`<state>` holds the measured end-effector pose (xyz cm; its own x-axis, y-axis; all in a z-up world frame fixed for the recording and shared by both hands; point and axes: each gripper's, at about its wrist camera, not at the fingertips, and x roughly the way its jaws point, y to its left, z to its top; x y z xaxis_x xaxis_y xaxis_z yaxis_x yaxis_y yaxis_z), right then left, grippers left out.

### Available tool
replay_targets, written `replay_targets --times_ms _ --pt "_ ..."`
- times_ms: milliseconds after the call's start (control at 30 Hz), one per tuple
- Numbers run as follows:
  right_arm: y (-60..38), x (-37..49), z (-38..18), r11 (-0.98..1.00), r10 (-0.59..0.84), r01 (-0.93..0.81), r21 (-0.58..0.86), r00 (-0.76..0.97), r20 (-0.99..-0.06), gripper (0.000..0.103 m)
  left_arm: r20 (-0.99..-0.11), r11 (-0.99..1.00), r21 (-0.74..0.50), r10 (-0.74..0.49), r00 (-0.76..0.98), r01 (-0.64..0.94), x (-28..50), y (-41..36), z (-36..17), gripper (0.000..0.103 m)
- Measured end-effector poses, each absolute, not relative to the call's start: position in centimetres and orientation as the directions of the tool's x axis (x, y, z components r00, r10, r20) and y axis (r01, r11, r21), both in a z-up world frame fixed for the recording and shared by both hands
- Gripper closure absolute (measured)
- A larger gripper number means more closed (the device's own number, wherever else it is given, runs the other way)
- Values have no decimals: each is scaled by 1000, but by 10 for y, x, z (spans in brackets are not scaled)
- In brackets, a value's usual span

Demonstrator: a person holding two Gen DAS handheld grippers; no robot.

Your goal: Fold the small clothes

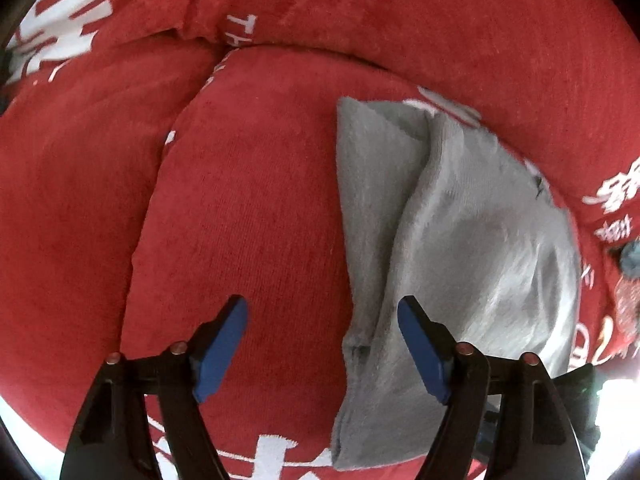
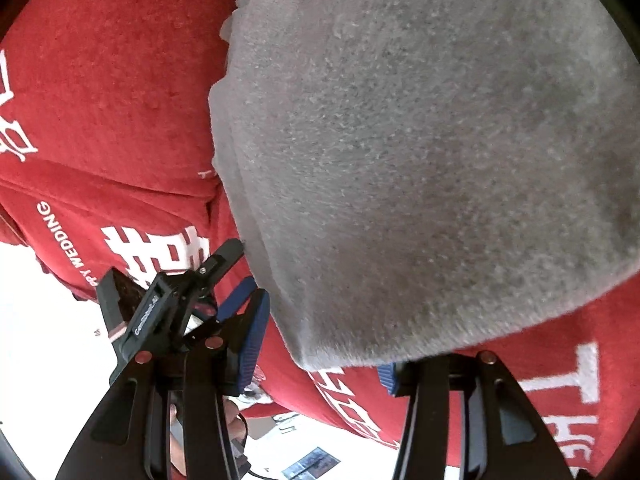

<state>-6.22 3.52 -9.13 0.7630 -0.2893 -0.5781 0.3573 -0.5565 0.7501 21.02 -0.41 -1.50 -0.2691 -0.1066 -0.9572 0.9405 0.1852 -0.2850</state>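
Observation:
A small grey knitted garment (image 1: pixel 452 248) lies partly folded on red cloth (image 1: pixel 248 208) with white lettering. In the left wrist view my left gripper (image 1: pixel 322 344) is open; its right blue pad (image 1: pixel 420 344) is over the garment's left edge and its left pad (image 1: pixel 222 348) is over red cloth. In the right wrist view the grey garment (image 2: pixel 420 152) fills most of the frame, very close. My right gripper (image 2: pixel 320 356) is open, with the garment's near corner between its fingers and covering the right fingertip. The left gripper (image 2: pixel 224 280) shows at lower left.
The red cloth (image 2: pixel 120 100) is layered, with seams and white characters and words. A white surface (image 2: pixel 48 340) shows beyond its edge at lower left in the right wrist view. A dark object (image 1: pixel 632 260) sits at the right edge of the left wrist view.

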Motion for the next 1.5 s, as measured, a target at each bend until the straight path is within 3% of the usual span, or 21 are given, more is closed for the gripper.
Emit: replay_targets --times_ms 67,167,233,300,367,533,667,767,833,967,1100,1200,1267,1333,1400,1500 --pt "33 -59 -93 -565 -308 329 757 767 -563 50 -955 205 -294 -107 -277 934 215 -6 -15 12" --pt "29 -55 -96 -582 -319 279 764 786 -530 50 -953 204 -298 -121 -278 933 219 -9 -14 11" --pt "28 -54 -98 -593 -321 247 766 800 -506 62 -947 203 -316 -119 -297 927 220 -10 -14 11" --pt "28 -55 -97 -594 -325 219 774 815 -479 86 -936 206 -351 -110 -335 914 223 -13 -17 11" --pt "27 -58 -94 -577 -334 208 789 822 -461 93 -906 218 -423 -85 -415 879 225 -16 -23 11" --pt "11 -69 -62 -462 -371 200 864 841 -393 94 -813 230 -575 -50 -581 785 218 -24 -33 11" --pt "0 -68 -29 -341 -352 282 897 846 -400 94 -708 217 -692 -17 -706 688 201 -40 -40 11" --pt "0 -64 -23 -310 -317 327 893 850 -421 94 -681 216 -715 0 -732 665 183 -55 -47 11" --pt "4 -56 -27 -305 -267 376 875 848 -458 94 -704 204 -694 9 -710 690 168 -62 -49 11" --pt "17 -39 -40 -299 -111 499 813 828 -549 93 -830 81 -555 16 -558 828 131 -66 -41 12" --pt "32 -46 -28 -228 -9 647 727 745 -667 87 -908 -32 -418 6 -419 908 107 -62 -37 23" --pt "32 -69 -7 -188 -57 718 671 674 -737 76 -936 -84 -351 -7 -352 933 95 -59 -32 35" --pt "27 -83 6 -173 -117 766 619 608 -785 76 -944 -81 -327 -20 -329 942 98 -58 -32 44" --pt "18 -99 11 -172 -167 819 547 523 -836 79 -944 -56 -325 -35 -328 944 103 -57 -28 57" --pt "7 -109 3 -176 -167 868 465 439 -883 96 -943 -21 -325 -66 -326 945 105 -56 -24 72" --pt "-1 -117 -23 -169 -138 903 395 375 -917 96 -948 -1 -303 -99 -302 953 108 -53 -19 85"
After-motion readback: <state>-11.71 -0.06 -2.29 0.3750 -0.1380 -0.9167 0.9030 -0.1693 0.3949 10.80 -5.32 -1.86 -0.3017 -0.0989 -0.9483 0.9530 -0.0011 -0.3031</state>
